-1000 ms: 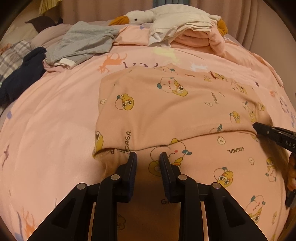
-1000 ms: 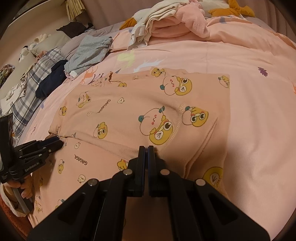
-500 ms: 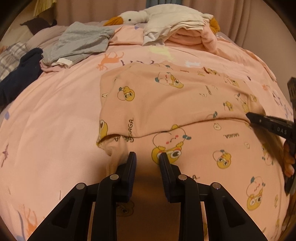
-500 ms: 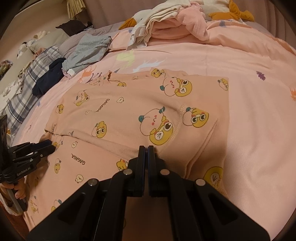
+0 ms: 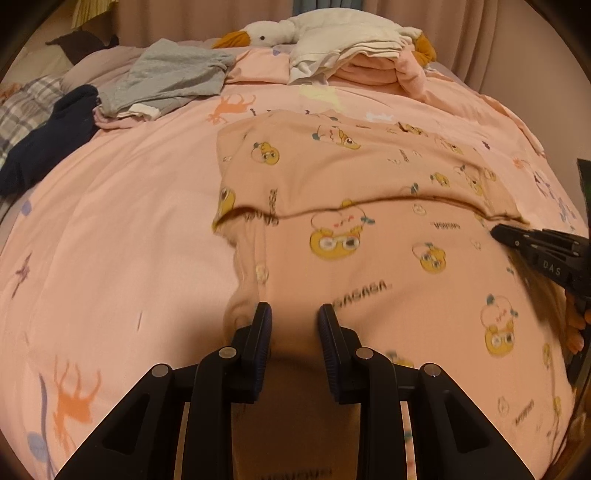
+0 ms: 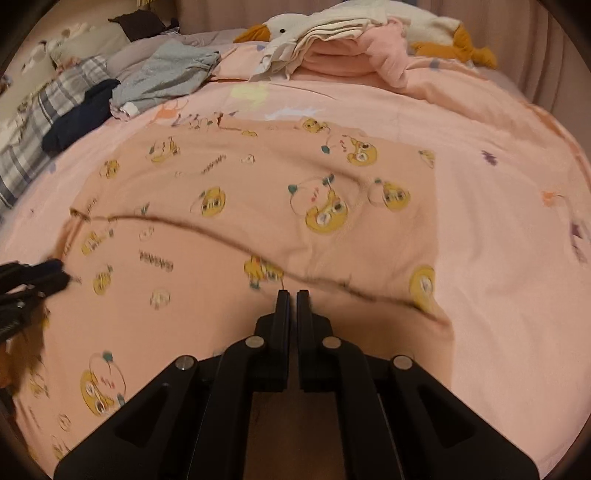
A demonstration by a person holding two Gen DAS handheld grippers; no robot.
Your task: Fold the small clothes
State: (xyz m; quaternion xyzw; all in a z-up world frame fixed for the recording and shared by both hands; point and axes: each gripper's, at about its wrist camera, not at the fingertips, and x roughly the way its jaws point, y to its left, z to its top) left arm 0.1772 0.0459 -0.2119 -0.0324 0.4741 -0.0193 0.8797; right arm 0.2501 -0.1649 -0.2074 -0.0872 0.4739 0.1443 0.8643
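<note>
Dim, warm indoor light; fisheye-bent edges, slight motion blur throughout.

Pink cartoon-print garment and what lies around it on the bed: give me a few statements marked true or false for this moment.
1. The garment is partly folded over itself. True.
2. The right gripper has its fingers spread wide. False: they are shut.
3. A stuffed goose lies at the far end of the bed. True.
4. The grey clothing lies on top of the garment. False: it lies apart, far left.
5. The left gripper has a gap between its fingers. True.
</note>
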